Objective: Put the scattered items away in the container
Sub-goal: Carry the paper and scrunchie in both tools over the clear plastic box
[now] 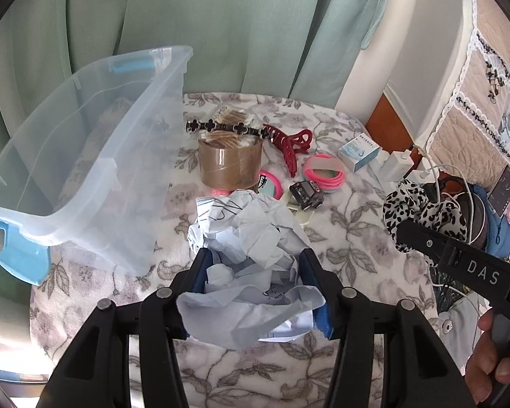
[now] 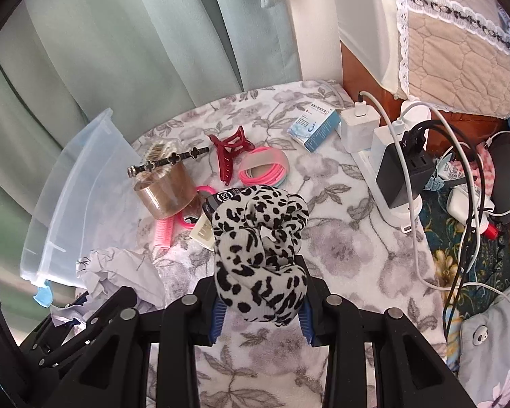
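Both grippers are loaded. Left gripper (image 1: pixel 253 292) has its blue-padded jaws drawn in to a middling gap and pressed on either side of a crumpled wad of white paper (image 1: pixel 248 238), which bulges out ahead of and below the pads. Right gripper (image 2: pixel 260 309) is narrower, its jaws clamped on the lower end of a black-and-white leopard-print fabric scrunchie (image 2: pixel 260 251), whose folds stand up above the fingers.

Each load hangs over the grey floral blanket (image 2: pixel 340 255), clear of it as far as I can judge. The clear plastic storage bin with pale blue latches (image 1: pixel 85 142) sits off to the left, just beside the paper wad and farther from the scrunchie.

This looks like the carry step: both items picked, neither yet over the bin. Next each hand needs to swing left over the rim before letting go, the left one first since it is nearer.

Left on the blanket are a roll of brown packing tape (image 1: pixel 230 165), a dark red plastic claw clip (image 1: pixel 290 148) and a bundle of pink hair ties (image 1: pixel 324 173).
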{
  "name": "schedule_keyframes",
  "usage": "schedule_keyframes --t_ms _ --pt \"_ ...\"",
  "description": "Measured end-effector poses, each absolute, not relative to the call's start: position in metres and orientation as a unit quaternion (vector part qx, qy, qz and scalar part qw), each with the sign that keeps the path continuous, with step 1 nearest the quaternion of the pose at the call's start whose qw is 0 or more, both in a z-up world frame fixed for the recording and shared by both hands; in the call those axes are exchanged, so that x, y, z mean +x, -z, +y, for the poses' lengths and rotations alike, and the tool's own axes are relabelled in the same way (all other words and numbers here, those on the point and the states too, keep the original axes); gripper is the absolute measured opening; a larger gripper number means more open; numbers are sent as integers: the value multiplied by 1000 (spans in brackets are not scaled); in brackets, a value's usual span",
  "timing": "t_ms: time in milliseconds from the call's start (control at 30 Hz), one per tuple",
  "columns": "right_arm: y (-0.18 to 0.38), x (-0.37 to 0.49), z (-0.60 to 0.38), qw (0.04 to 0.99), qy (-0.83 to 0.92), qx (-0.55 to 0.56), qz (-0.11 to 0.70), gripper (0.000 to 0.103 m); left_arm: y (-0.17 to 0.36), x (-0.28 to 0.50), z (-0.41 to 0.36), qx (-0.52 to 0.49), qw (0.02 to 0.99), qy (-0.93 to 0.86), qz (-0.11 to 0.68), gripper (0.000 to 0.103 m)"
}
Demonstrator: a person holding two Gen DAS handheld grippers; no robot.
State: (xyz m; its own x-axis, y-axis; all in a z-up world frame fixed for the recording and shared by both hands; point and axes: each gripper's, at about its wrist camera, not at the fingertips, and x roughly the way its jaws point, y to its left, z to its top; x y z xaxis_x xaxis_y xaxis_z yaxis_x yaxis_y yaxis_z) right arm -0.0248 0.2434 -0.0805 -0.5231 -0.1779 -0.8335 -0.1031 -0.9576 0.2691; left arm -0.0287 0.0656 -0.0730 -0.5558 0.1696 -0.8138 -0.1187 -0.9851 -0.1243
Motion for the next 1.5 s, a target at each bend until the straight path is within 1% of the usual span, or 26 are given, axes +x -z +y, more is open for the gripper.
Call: schedule_keyframes --t_ms 600,900,1200,1500 --pt "-8 4 217 59 910 388 -135 37 -30 -1 34 -339 97 -934 -61 54" --pt "-51 10 192 91 928 340 -124 37 -68 7 2 -283 78 -953 -75 54" --pt "-79 9 160 125 935 314 -104 37 -83 8 -41 -252 39 -962 -92 54" --pt "-89 3 127 157 936 305 -80 37 -75 3 -80 -252 4 -961 -116 54"
